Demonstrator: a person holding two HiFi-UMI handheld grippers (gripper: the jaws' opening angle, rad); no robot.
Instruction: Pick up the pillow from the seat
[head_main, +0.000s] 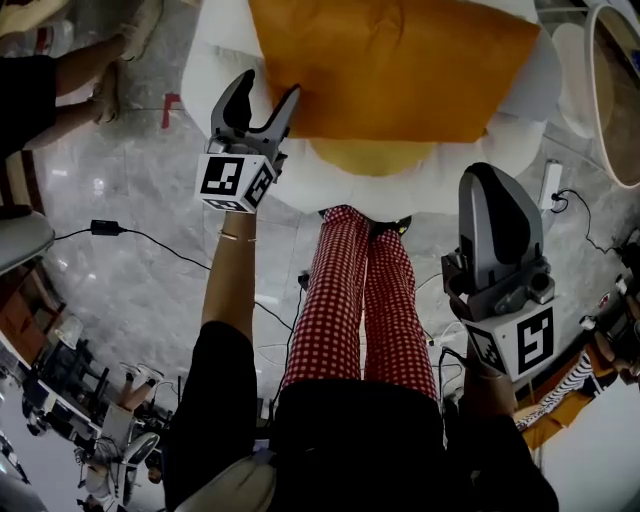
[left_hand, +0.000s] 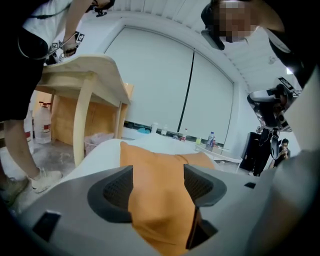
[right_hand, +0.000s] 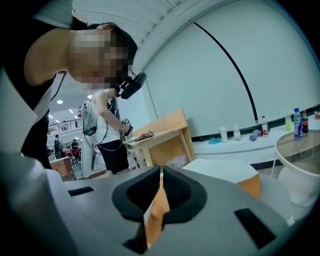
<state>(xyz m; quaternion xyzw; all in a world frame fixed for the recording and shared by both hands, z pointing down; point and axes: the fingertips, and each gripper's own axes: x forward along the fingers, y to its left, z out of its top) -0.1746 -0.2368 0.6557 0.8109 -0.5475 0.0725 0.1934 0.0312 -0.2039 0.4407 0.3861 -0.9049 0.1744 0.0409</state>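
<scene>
As far as visible, barely got started tbh. Spotted pillow (head_main: 390, 65) flat on white seat (head_main: 215, 60), unlifted. Had left tool (head_main: 270, 85) jaws wide apart at pillow's near corner, nothing clamped. Had right tool (head_main: 492, 175) pinched together, empty, well back. Grab and lift left to do.

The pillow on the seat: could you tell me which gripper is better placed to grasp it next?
Left, I'd judge. The left gripper is at a corner of the pillow, jaws open with fabric between them; the right gripper hangs back, jaws shut.
</scene>
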